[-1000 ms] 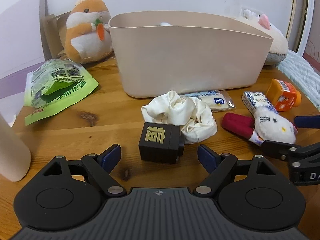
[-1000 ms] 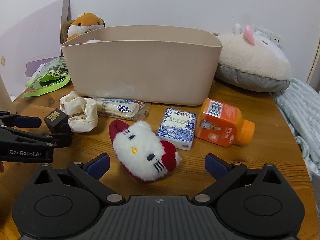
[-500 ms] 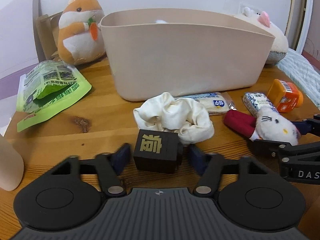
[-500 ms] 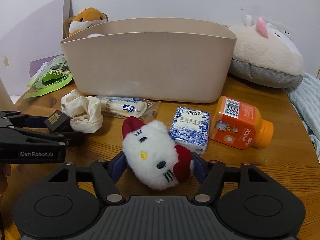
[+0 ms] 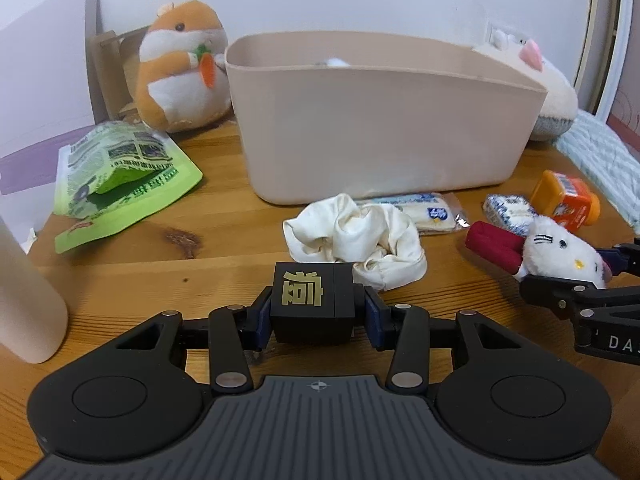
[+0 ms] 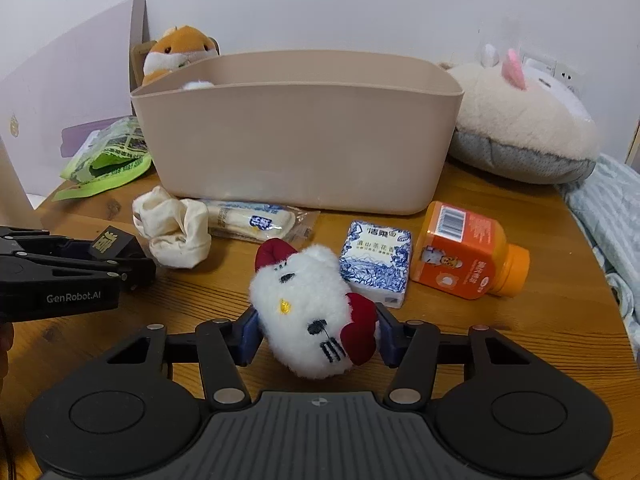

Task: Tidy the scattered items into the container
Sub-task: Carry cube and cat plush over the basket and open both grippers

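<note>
1. Clutter lies along the near wall of the beige container (image 6: 304, 148): a crumpled white cloth (image 5: 356, 240) just beyond the black cube (image 5: 312, 304), touching a wrapped snack bar (image 6: 252, 220) at the container's foot.
2. Left gripper (image 5: 314, 318) fingers have just been closing and now clench the black cube, pads pressed on both its sides (gold character on top), at 6 o'clock from the container in the left wrist view.
3. Right gripper (image 6: 316, 334) fingers have likewise been closing and now grasp the white cat plush (image 6: 308, 312), squeezing its sides; its red bow shows at one pad.
4. Blue-and-white tissue pack (image 6: 376, 260) sits just beyond the plush at 1 o'clock, with an orange bottle (image 6: 468, 256) lying on its side right beside it at 2 o'clock.
5. Green snack bag (image 5: 116, 176) lies at 10 o'clock of the left gripper, well apart from the cube; an orange hamster plush (image 5: 180, 68) stands behind it, beside the container's left end.
6. Cream round plush (image 6: 520, 128) rests at the container's right end.
7. Something white peeks over the rim inside the container (too little shows to name it).
8. Wooden worktop (image 6: 500, 340) carries everything; a plain white wall stands behind, and striped pale bedding (image 6: 612, 208) borders the right edge.
</note>
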`<state>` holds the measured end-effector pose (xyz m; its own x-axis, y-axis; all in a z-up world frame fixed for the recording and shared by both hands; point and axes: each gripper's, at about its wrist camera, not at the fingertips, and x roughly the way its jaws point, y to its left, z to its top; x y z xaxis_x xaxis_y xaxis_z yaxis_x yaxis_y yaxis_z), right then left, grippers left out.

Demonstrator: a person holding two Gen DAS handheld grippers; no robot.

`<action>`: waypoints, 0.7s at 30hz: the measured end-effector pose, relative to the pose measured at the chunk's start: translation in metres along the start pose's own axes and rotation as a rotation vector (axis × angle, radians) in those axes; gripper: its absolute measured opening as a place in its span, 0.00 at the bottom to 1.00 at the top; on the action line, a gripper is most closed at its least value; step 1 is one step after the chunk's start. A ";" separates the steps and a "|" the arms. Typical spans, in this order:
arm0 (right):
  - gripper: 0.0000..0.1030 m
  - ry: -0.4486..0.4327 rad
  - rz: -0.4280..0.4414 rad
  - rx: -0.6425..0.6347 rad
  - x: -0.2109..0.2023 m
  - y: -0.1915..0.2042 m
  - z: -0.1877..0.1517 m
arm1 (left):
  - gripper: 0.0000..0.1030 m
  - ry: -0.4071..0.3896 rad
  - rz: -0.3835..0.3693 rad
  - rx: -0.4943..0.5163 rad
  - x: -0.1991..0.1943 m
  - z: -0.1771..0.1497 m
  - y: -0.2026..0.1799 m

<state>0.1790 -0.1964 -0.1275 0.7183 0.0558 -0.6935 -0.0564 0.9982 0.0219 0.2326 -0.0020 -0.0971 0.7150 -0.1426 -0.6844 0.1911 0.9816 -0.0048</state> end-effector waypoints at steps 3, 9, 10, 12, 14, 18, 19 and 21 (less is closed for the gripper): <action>0.51 -0.018 0.001 -0.004 -0.011 0.000 0.001 | 0.44 -0.021 0.001 0.003 -0.013 0.001 -0.001; 0.51 -0.083 -0.002 -0.014 -0.041 0.000 0.006 | 0.44 -0.100 0.006 -0.005 -0.047 0.010 -0.005; 0.51 -0.099 -0.004 -0.016 -0.047 0.000 0.008 | 0.44 -0.115 0.006 -0.004 -0.053 0.013 -0.006; 0.51 -0.131 -0.010 -0.022 -0.059 -0.002 0.013 | 0.44 -0.145 0.004 -0.005 -0.064 0.018 -0.008; 0.51 -0.174 -0.032 -0.036 -0.071 -0.002 0.018 | 0.44 -0.176 0.005 -0.007 -0.074 0.024 -0.009; 0.51 -0.234 -0.061 -0.044 -0.087 -0.010 0.034 | 0.44 -0.220 0.009 -0.008 -0.085 0.041 -0.011; 0.51 -0.247 -0.071 -0.045 -0.089 -0.012 0.039 | 0.44 -0.228 0.009 -0.008 -0.086 0.046 -0.010; 0.51 -0.273 -0.095 -0.047 -0.094 -0.017 0.048 | 0.44 -0.246 0.010 -0.008 -0.088 0.057 -0.011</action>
<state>0.1459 -0.2176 -0.0283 0.8817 -0.0275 -0.4709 -0.0072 0.9974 -0.0717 0.2056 -0.0071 0.0044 0.8594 -0.1587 -0.4861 0.1787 0.9839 -0.0053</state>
